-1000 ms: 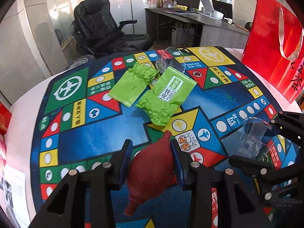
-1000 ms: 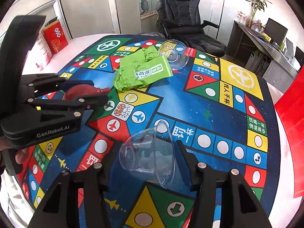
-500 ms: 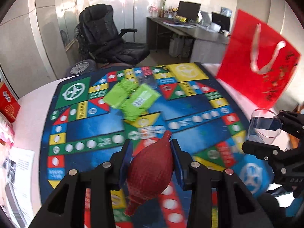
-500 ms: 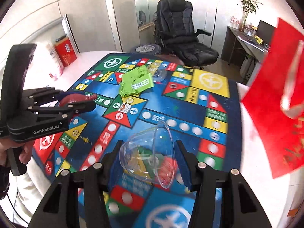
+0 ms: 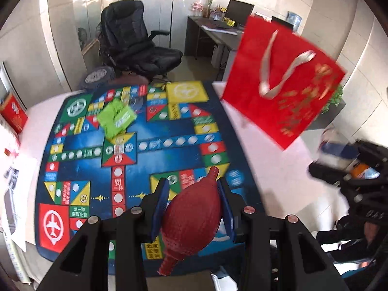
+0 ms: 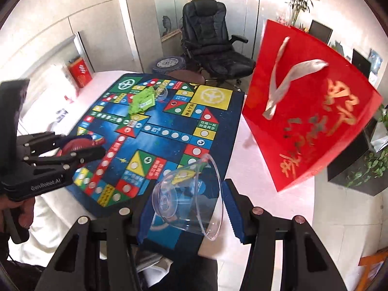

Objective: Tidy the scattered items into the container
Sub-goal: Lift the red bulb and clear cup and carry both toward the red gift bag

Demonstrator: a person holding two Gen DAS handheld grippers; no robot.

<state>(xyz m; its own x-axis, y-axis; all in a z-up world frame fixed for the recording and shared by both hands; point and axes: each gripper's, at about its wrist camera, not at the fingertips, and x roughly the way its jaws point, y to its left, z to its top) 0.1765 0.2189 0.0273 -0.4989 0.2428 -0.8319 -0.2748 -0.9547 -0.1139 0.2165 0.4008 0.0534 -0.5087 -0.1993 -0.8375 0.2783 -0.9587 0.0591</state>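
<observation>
Packets (image 5: 116, 117) lie on the far part of the game mat (image 5: 169, 126), the bag (image 5: 281, 80) standing right of it

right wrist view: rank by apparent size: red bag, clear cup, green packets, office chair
1. red bag
2. office chair
3. clear cup, enlarged by nearness, held in the right gripper
4. green packets

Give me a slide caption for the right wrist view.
Right tool carries a clear cup toward the red bag.
</observation>
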